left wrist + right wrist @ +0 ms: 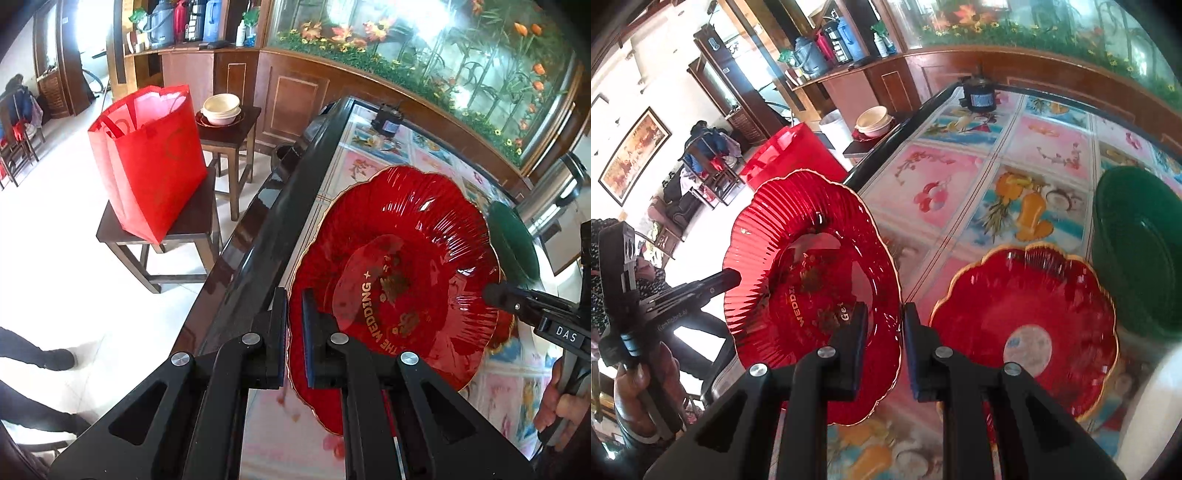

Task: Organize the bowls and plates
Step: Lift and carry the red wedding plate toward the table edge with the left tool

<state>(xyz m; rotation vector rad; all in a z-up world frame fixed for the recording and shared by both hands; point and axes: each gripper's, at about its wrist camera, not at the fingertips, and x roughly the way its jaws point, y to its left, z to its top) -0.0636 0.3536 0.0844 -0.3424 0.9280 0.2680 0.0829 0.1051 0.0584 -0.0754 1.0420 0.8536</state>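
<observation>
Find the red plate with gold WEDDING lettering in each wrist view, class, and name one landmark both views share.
Left wrist view: the lettered red plate fills the centre right, tilted, its near rim in the left tool.
Right wrist view: the same plate stands centre left, its rim in the right tool.
Shared landmark: the stacked cream bowls on the side table beyond the red bag.

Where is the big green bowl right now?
In the right wrist view, the green bowl sits on the flowery table at the far right, just behind the second red plate.
</observation>
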